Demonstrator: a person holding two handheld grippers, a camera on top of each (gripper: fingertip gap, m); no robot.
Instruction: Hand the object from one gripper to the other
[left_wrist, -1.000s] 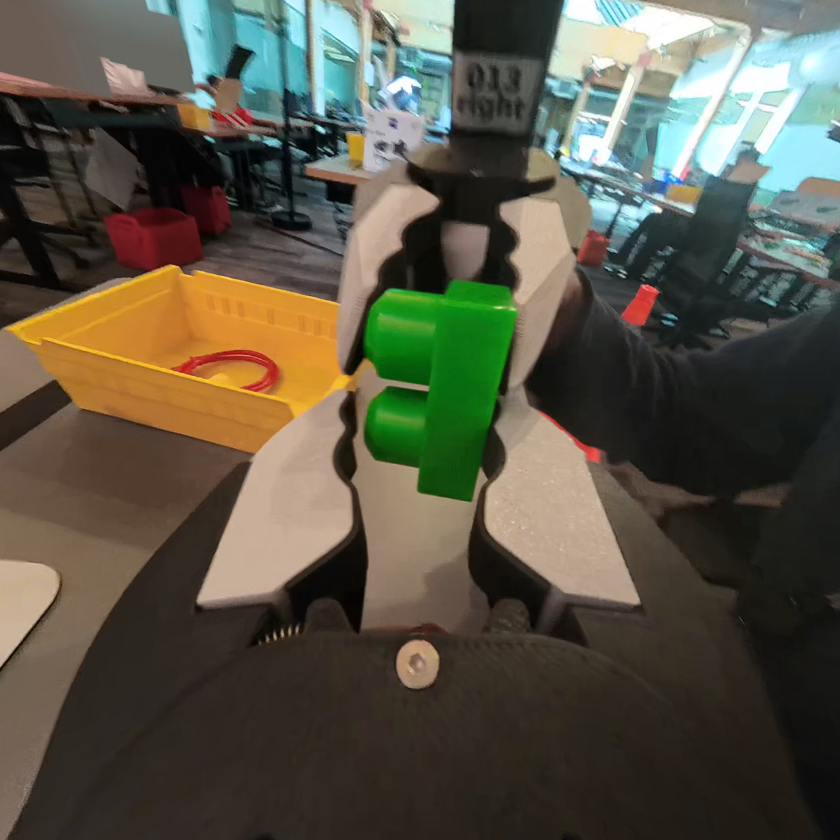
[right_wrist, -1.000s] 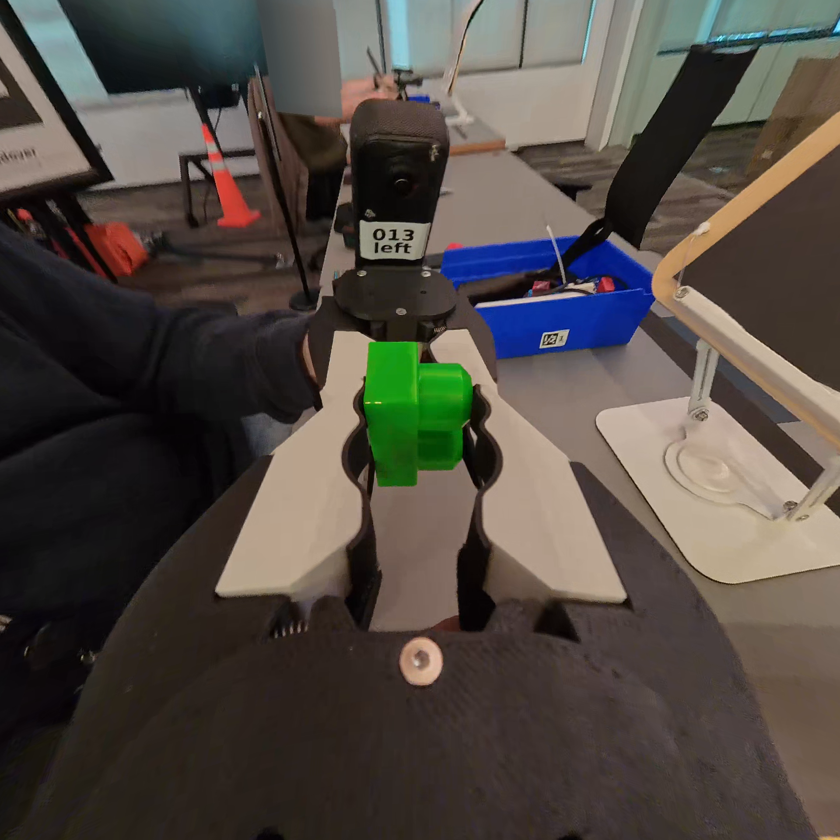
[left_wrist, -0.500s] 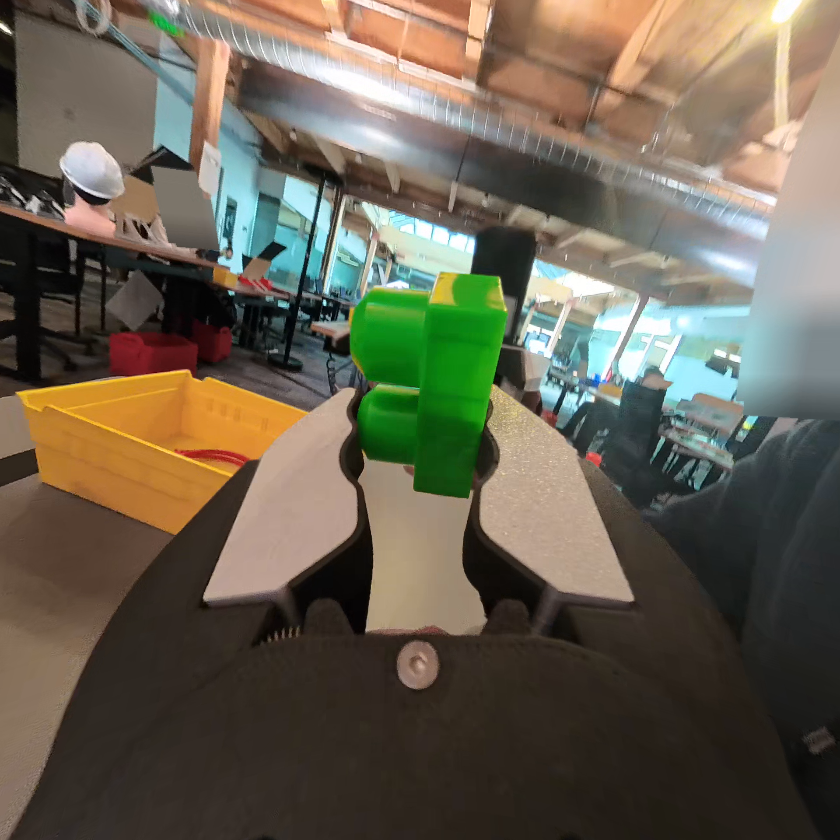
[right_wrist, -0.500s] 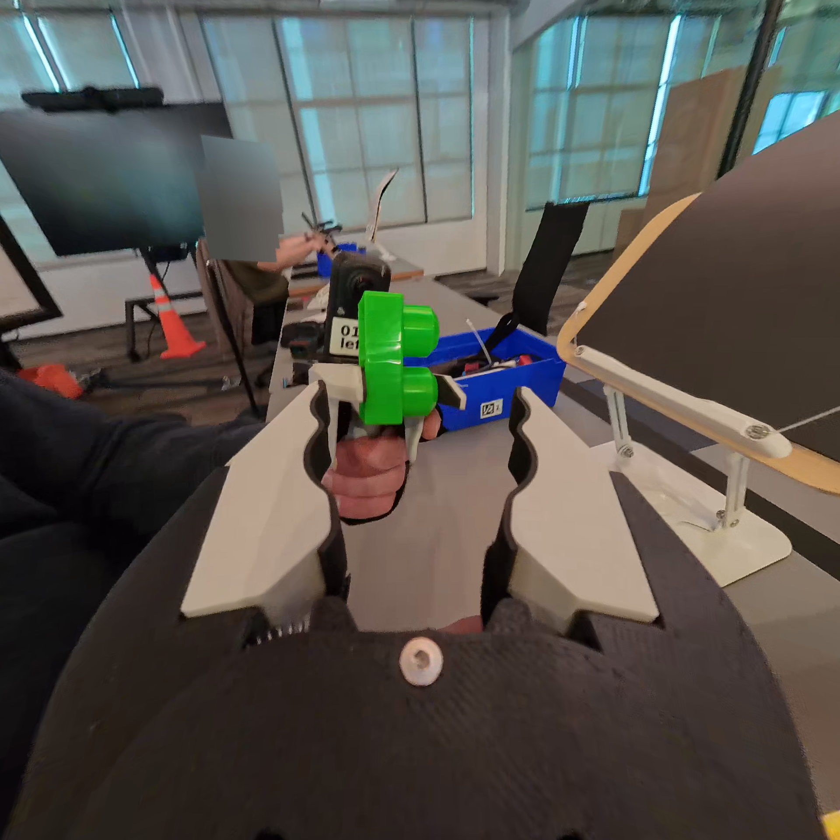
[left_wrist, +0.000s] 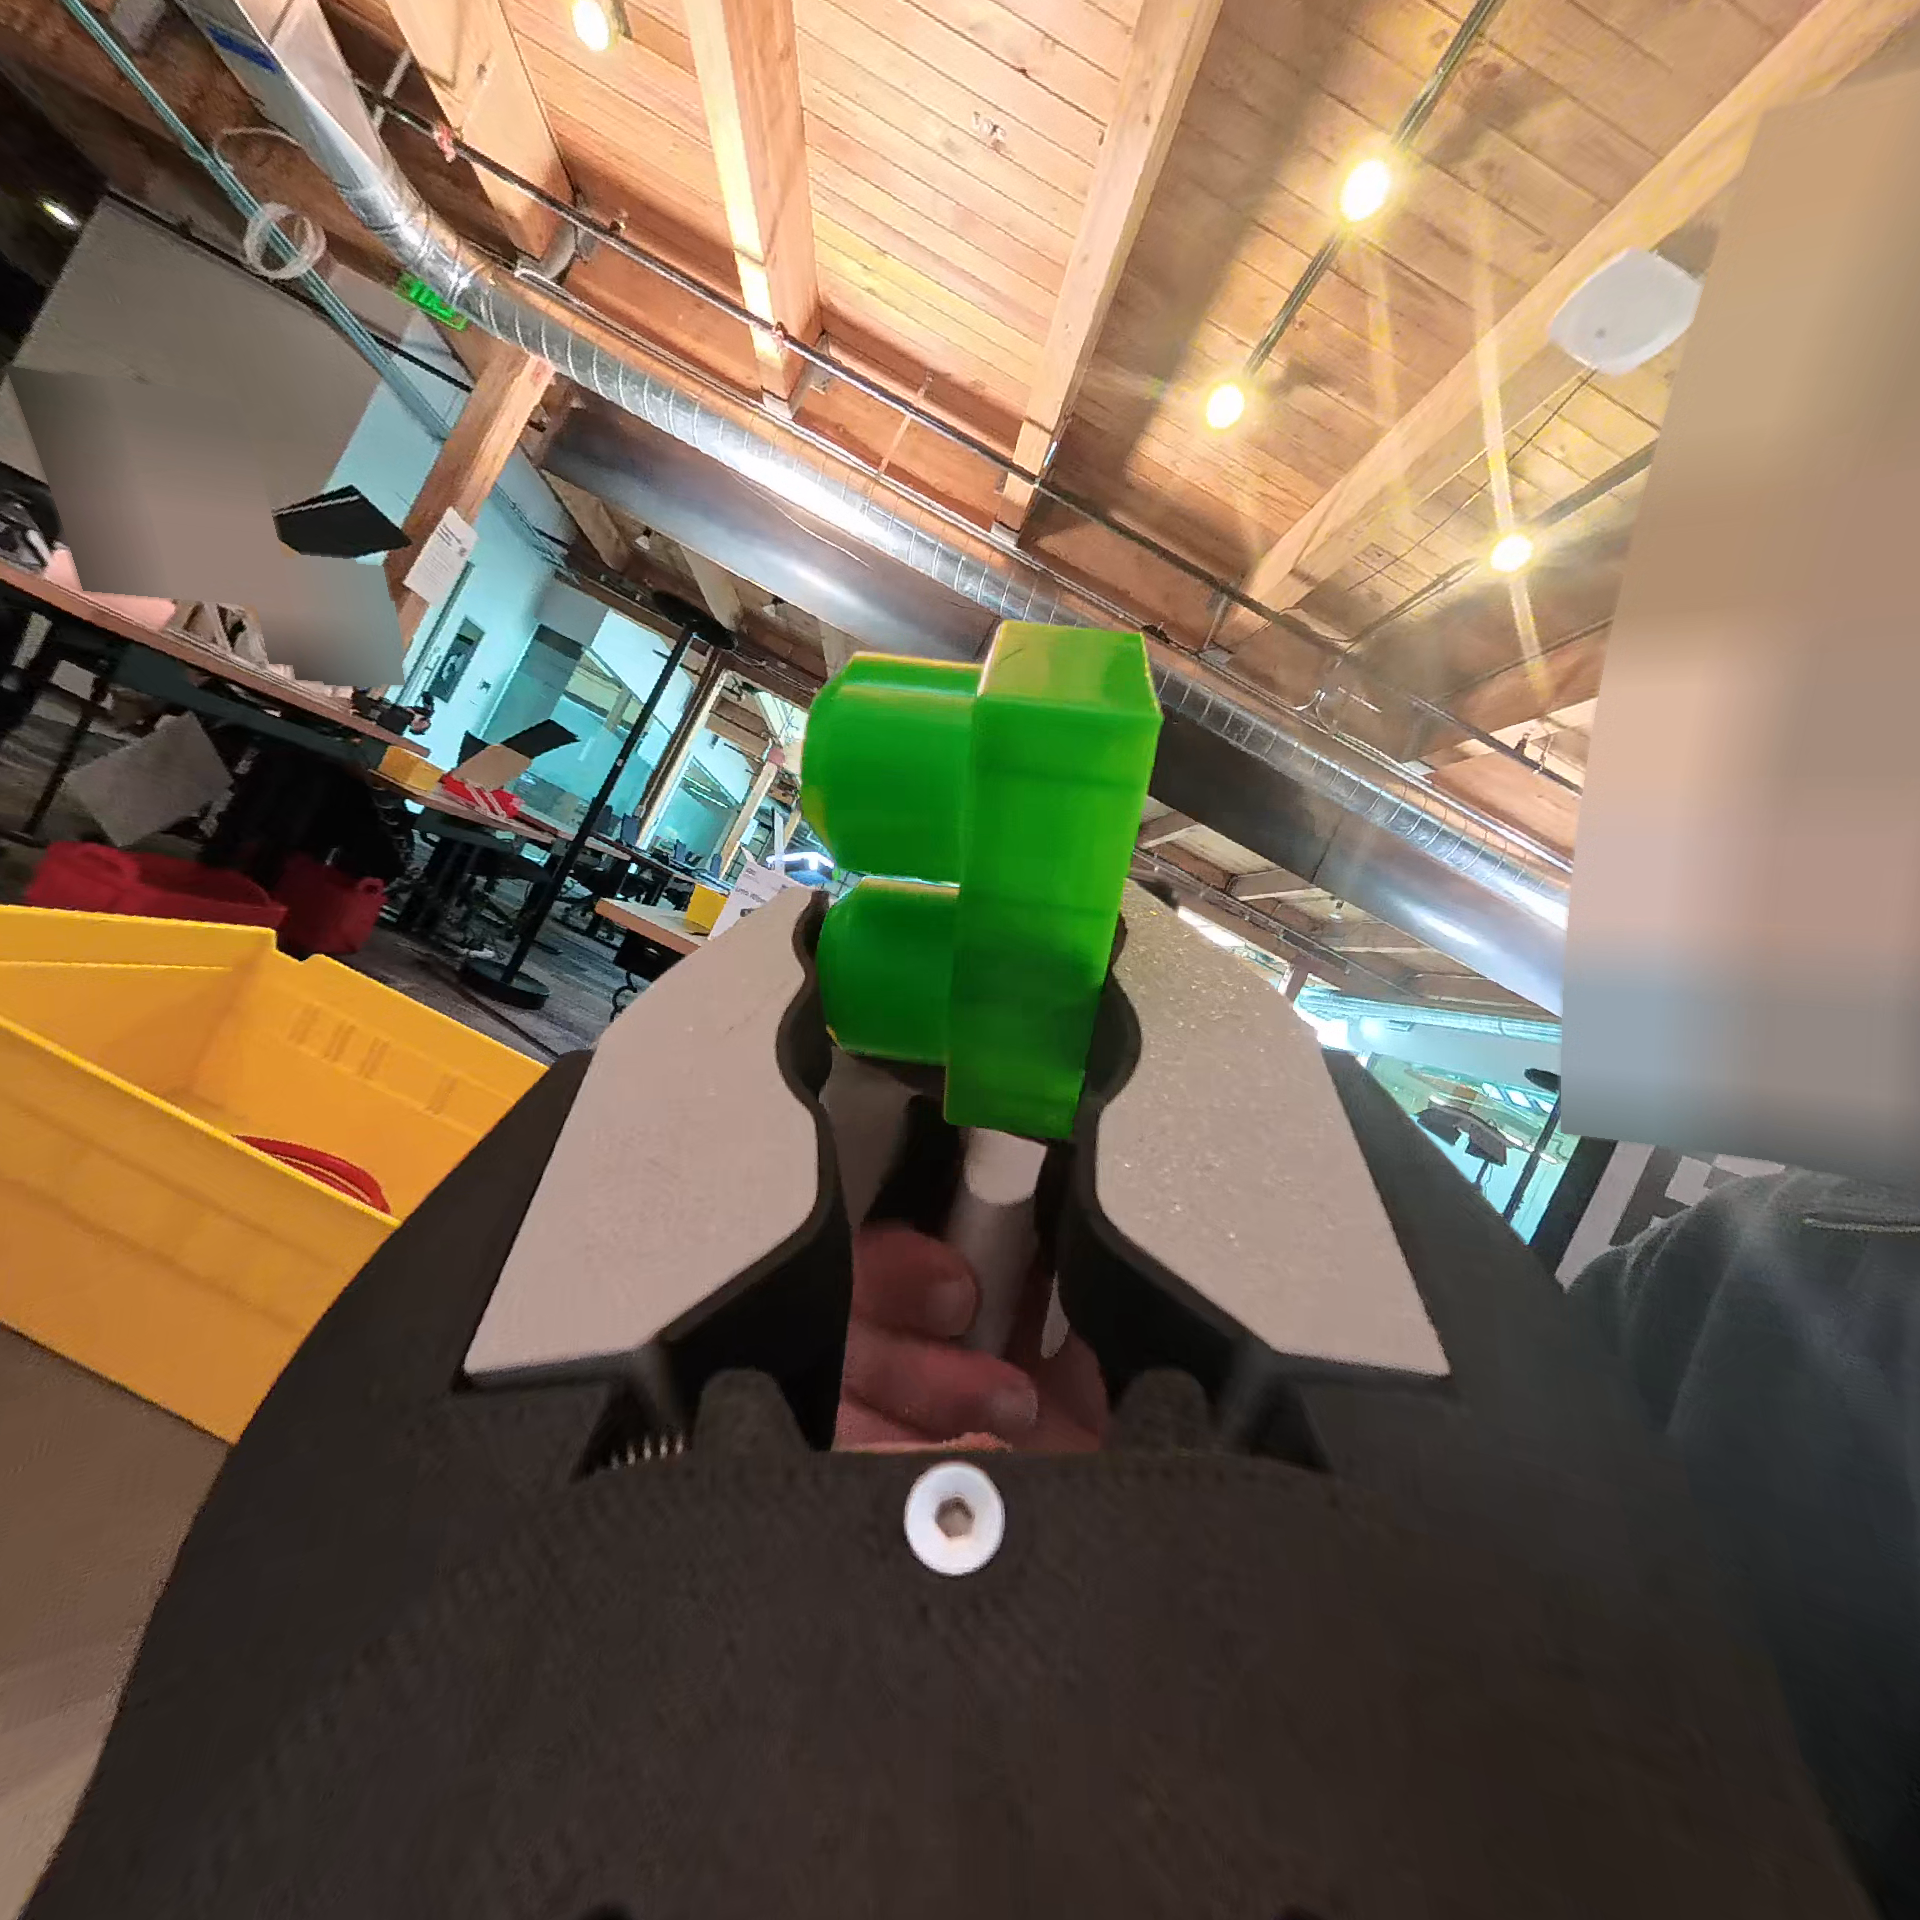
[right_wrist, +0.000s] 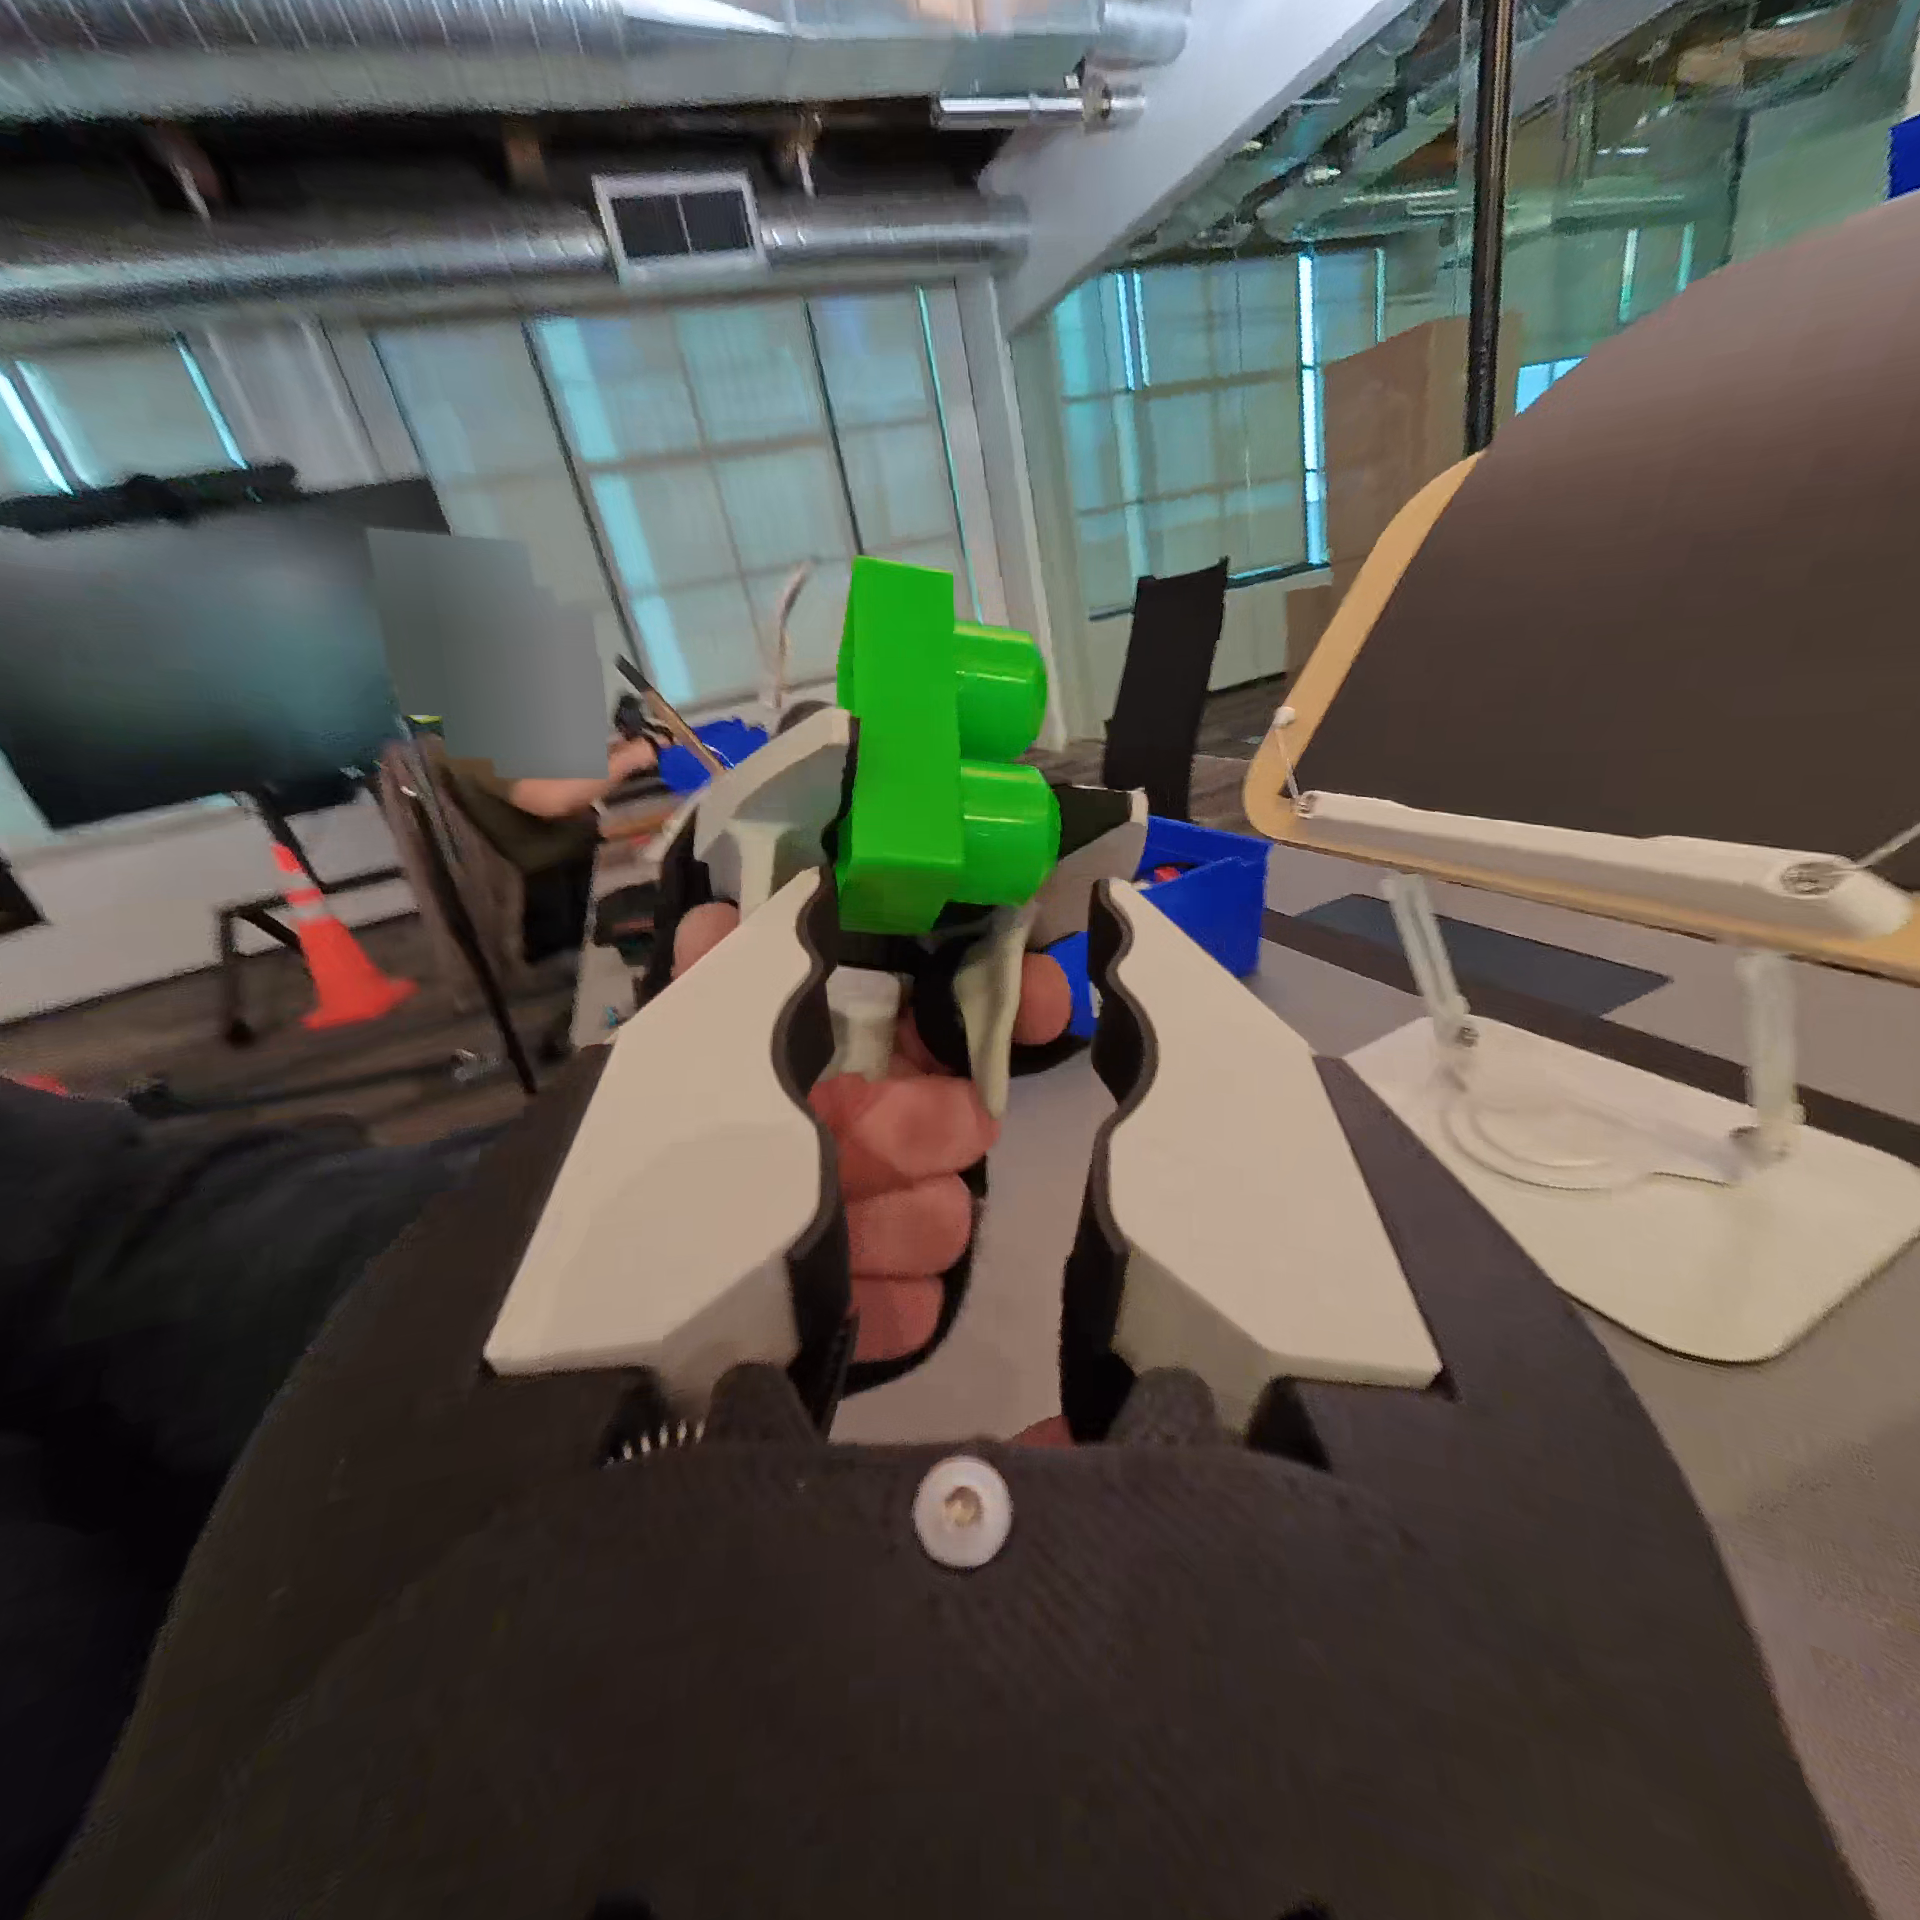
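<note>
Pinching the green studded block (left_wrist: 1039, 862) between the fingertips of the left gripper (left_wrist: 961, 935), studs pointing to the left finger's side, the upper half of the block standing clear beyond the tips. Now carrying the block alone, after sharing it with the right gripper one second ago. Tilting upward more than half a second ago, so that wooden ceiling beams are filling the space beyond the jaws. Showing a person's hand (left_wrist: 935, 1340), blurred, low in the gap between the left fingers.

Keeping the right gripper (right_wrist: 961, 914) spread and empty, though narrower than half a second ago. Facing the block head-on, just past the right fingertips and closer to them than before; touching or not, impossible to tell.

Judging from this: finishing the transfer into the left gripper, with the release already done. Possibly lining up for a pass back, given the right jaws nearing the block again.

Farther out, to the left of the left jaws, sitting on the table: a yellow bin (left_wrist: 125, 1143) holding a red loop (left_wrist: 312, 1164). Beyond the right jaws: a blue bin (right_wrist: 1205, 894) and, to their right, a white lamp base (right_wrist: 1662, 1226).
</note>
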